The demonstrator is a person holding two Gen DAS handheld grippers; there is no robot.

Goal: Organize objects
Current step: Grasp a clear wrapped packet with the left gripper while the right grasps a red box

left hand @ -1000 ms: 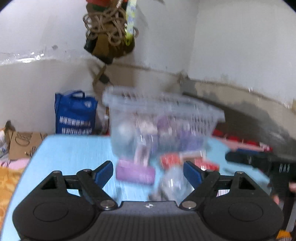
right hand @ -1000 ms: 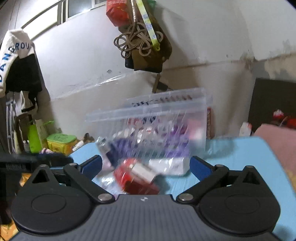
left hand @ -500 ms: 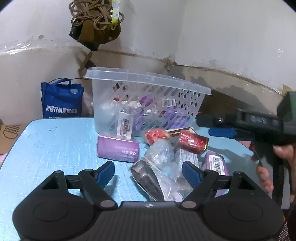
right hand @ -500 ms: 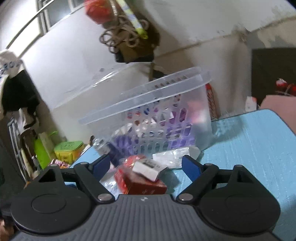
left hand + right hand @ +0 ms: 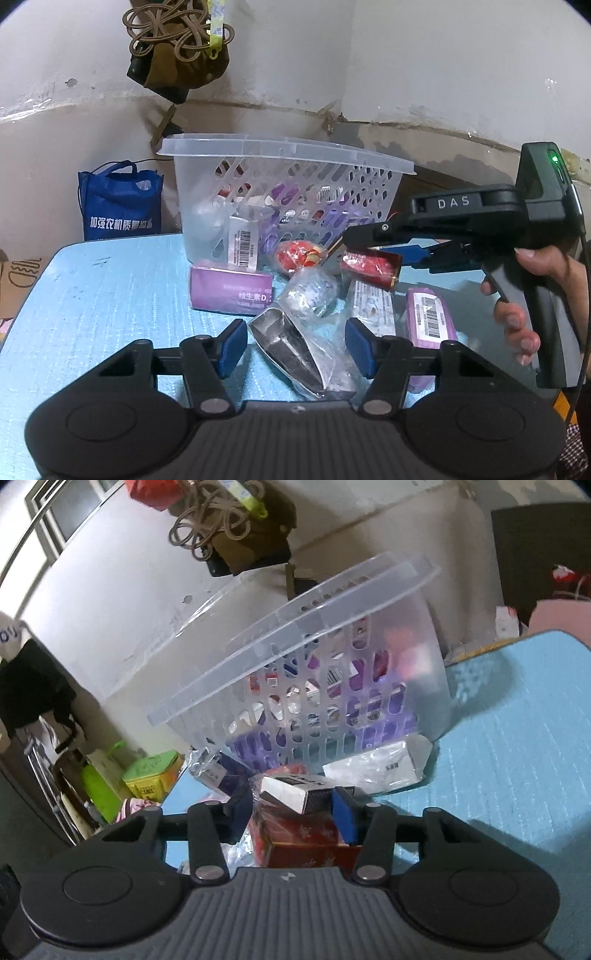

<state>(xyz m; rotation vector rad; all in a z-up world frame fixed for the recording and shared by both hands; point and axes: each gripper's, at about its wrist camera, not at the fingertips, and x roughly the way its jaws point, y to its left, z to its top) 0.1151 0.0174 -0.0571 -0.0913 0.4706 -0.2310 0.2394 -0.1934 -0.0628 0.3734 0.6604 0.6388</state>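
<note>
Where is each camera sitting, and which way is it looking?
Left wrist view: rides on the left tool, looking forward over the light blue table at the clear plastic slotted basket; the right tool and the hand holding it show.
Right wrist view: rides on the right tool, looking forward over a red box up at the tilted basket.
Both share the basket, the table and the red box.

Left gripper [image 5: 295,345]: jaws spread wide, low over the near edge of the table, level, pointing forward. Right gripper [image 5: 293,812]: jaws partly closed, tilted, near the table's right edge. Right hand [image 5: 535,291] wraps its pistol handle, index finger on the trigger.
</note>
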